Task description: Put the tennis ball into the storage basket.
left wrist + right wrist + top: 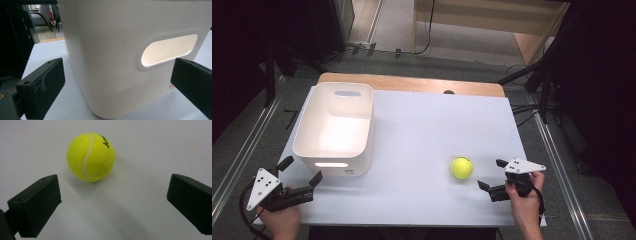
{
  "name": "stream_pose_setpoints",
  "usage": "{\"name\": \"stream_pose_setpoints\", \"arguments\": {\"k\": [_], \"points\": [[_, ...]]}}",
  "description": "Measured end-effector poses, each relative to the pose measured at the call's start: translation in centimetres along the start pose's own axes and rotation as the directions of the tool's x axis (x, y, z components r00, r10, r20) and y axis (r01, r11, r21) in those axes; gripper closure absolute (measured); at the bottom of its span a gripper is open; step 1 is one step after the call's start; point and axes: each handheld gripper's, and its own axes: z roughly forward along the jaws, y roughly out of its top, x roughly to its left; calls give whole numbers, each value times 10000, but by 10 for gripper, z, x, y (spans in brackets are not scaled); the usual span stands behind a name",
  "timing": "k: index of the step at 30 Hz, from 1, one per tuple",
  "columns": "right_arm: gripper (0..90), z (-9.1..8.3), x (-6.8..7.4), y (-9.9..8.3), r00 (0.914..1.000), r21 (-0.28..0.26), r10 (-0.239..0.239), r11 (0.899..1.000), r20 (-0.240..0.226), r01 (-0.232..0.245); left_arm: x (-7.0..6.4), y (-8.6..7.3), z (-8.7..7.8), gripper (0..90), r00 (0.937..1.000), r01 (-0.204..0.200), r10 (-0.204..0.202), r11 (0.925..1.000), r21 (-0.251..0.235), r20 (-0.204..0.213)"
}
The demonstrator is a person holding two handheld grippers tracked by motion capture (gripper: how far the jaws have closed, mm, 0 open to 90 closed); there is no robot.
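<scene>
A yellow tennis ball (462,167) lies on the white table (422,130), right of centre near the front. My right gripper (492,174) stands open just right of the ball, jaws pointing at it; in the right gripper view the ball (90,156) sits a little beyond the jaws, left of their middle, untouched. A white plastic bin (335,127) with handle slots stands at the left. My left gripper (301,171) is open at the front left corner, close to the bin's near wall (112,62), with nothing between its jaws.
The table's front edge runs just below both hands. A wooden strip (412,82) borders the far edge. Grey floor with metal rails lies on both sides, and dark stands and cables (532,95) sit beyond the table's right corner.
</scene>
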Motion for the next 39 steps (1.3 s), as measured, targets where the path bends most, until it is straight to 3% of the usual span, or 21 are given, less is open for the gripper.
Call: {"name": "stream_pose_setpoints", "arguments": {"k": [8, 13, 17, 26, 27, 32, 34, 35, 39], "points": [[0, 12, 3, 20, 9986, 977, -412, 9942, -335, 443, 0, 0, 0, 0, 10000, -8, 8, 10000, 8, -18], [0, 23, 5, 32, 9976, 1733, -516, 9831, -459, 588, 0, 0, 0, 0, 10000, 12, -12, 10000, -19, -4], [0, 29, 5, 38, 9968, 1983, -633, 9775, -487, 718, 0, 0, 0, 0, 10000, 13, -13, 10000, -13, -3], [0, 45, 12, 52, 9916, 2833, -994, 9516, -828, 1190, -1, 0, 0, 0, 10000, 0, 0, 10000, 0, -13], [0, 49, 14, 55, 9902, 3061, -1094, 9429, -866, 1309, -1, 0, 0, 0, 10000, 5, -5, 10000, -10, -8], [0, 57, 16, 61, 9869, 3444, -1272, 9261, -992, 1540, -1, 0, 0, 0, 10000, -13, 13, 10000, 7, -11], [0, 58, 17, 62, 9881, 3534, -1224, 9238, -927, 1475, -1, 0, 0, 0, 10000, -6, 6, 10000, -1, -9], [0, 61, 16, 64, 9862, 3669, -1306, 9166, -1014, 1591, -1, 0, 0, 0, 10000, -7, 7, 10000, 2, -8], [0, 65, 16, 66, 9868, 3829, -1203, 9110, -1082, 1530, -1, 0, 0, 0, 10000, -11, 11, 10000, 8, 3]]}}
